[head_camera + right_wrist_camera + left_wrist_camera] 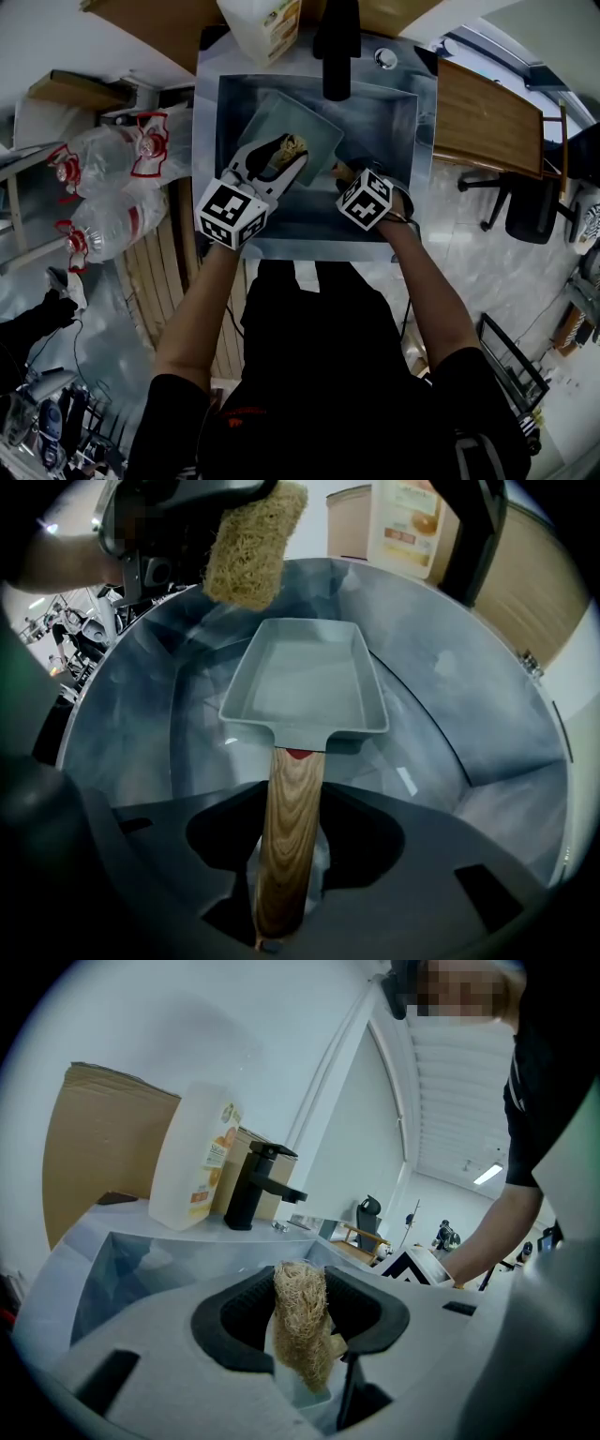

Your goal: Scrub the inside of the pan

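Note:
A grey rectangular pan [281, 122] with a wooden handle [291, 836] lies in the steel sink [398, 122], its inside facing up. My right gripper [286, 892] points steeply down and is shut on that handle, at the pan's near right end [345, 172]. My left gripper [281, 164] is shut on a tan fibrous scrubber [302, 1321]. The scrubber [292, 145] hangs over the pan's near edge; in the right gripper view the scrubber [255, 541] sits above the pan's [309, 677] far left corner, apart from its floor.
A black faucet [336, 47] reaches over the sink's back edge, with a white soap bottle [267, 28] beside it. Several big water bottles [112, 155] stand left of the sink. A wooden table [487, 117] and an office chair are on the right.

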Motion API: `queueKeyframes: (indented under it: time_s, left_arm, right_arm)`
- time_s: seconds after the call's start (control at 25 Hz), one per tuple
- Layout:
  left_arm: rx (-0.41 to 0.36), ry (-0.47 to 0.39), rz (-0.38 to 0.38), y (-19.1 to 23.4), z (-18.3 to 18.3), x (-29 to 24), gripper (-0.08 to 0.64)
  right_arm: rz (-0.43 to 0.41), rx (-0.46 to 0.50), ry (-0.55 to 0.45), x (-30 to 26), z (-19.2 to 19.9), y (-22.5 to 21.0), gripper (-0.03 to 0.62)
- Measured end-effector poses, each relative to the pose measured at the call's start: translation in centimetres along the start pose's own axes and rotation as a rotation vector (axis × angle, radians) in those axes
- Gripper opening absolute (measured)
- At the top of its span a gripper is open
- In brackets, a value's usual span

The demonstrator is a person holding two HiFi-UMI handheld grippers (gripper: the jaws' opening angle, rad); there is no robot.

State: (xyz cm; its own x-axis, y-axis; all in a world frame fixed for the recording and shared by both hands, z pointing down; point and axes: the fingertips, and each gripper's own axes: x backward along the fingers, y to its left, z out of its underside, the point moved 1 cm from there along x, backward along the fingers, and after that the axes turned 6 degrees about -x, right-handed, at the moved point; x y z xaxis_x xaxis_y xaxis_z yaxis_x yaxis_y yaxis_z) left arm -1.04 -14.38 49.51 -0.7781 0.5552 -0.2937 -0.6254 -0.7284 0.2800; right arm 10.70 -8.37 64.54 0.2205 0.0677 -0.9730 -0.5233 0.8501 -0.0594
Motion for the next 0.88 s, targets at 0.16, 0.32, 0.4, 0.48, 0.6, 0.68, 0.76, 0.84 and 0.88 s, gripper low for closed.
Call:
queueKeyframes:
  time_s: [0.16,0.32,0.4,0.48,0.6,0.68,0.76,0.84,0.88]
  left_arm:
    - [0.001,0.011,0.020,-1.0,1.0,-0.9,0.169]
    - [0.002,0.019,0.030,-1.6,1.7,-1.8,0.169]
    - [0.001,0.022,0.030,-1.6,2.0,-2.1,0.169]
    - [0.000,0.024,0.027,-1.5,2.2,-2.5,0.169]
    - [-0.002,0.029,0.020,-1.2,2.7,-3.3,0.169]
    - [-0.003,0.033,0.020,-1.1,3.0,-3.8,0.167]
    - [-0.005,0.039,0.025,-1.1,3.3,-4.4,0.167]
    - [-0.012,0.048,0.030,-1.2,3.8,-5.1,0.167]
    - [-0.015,0.054,0.031,-1.1,4.1,-5.6,0.167]
  right_arm:
    - [-0.009,0.000,-0.004,0.1,0.3,0.5,0.172]
    - [-0.014,0.009,0.003,0.3,1.0,1.1,0.172]
    - [-0.015,0.016,0.006,0.4,1.2,1.5,0.172]
    - [-0.017,0.024,0.007,0.4,1.3,1.7,0.172]
    - [-0.020,0.036,0.010,0.4,1.5,2.0,0.172]
    - [-0.021,0.043,0.012,0.4,1.7,2.2,0.172]
    - [-0.023,0.049,0.012,0.4,1.8,2.5,0.172]
    - [-0.025,0.051,0.012,0.4,1.8,2.5,0.172]
    - [-0.025,0.051,0.013,0.4,1.9,2.5,0.172]
